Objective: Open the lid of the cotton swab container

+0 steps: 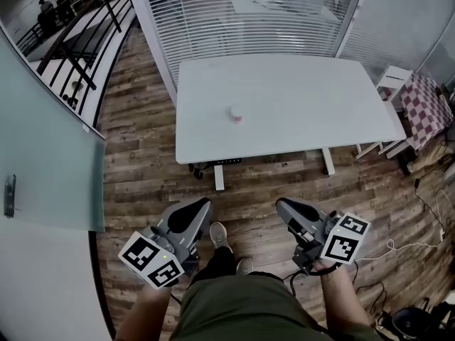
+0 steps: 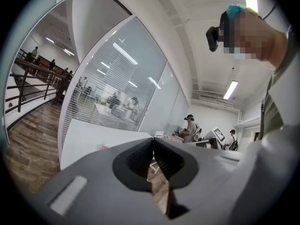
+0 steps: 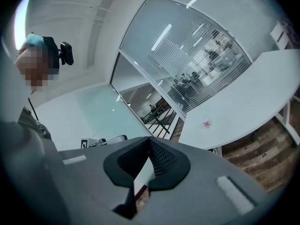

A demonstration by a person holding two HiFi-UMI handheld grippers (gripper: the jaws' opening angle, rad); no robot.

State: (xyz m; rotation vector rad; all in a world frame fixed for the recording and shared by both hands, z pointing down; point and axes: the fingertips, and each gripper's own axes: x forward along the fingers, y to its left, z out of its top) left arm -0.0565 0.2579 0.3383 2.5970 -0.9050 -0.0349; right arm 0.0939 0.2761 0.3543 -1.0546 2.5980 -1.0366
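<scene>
Office — glass partitions (image 1: 402, 20), blinds (image 1: 234, 20), white desk (image 1: 298, 98)

Small cotton swab container (image 1: 235, 114), pale on top, pink toward the base. Stands upright and alone on the white table (image 1: 306, 98), a little left of centre, nearer the front edge. Too small to tell the lid's state.

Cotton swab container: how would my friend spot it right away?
Find the big white table on the wooden floor. The cotton swab container stands a little left of its middle. It is the only thing on it: small, pale, pink at the bottom.
</scene>
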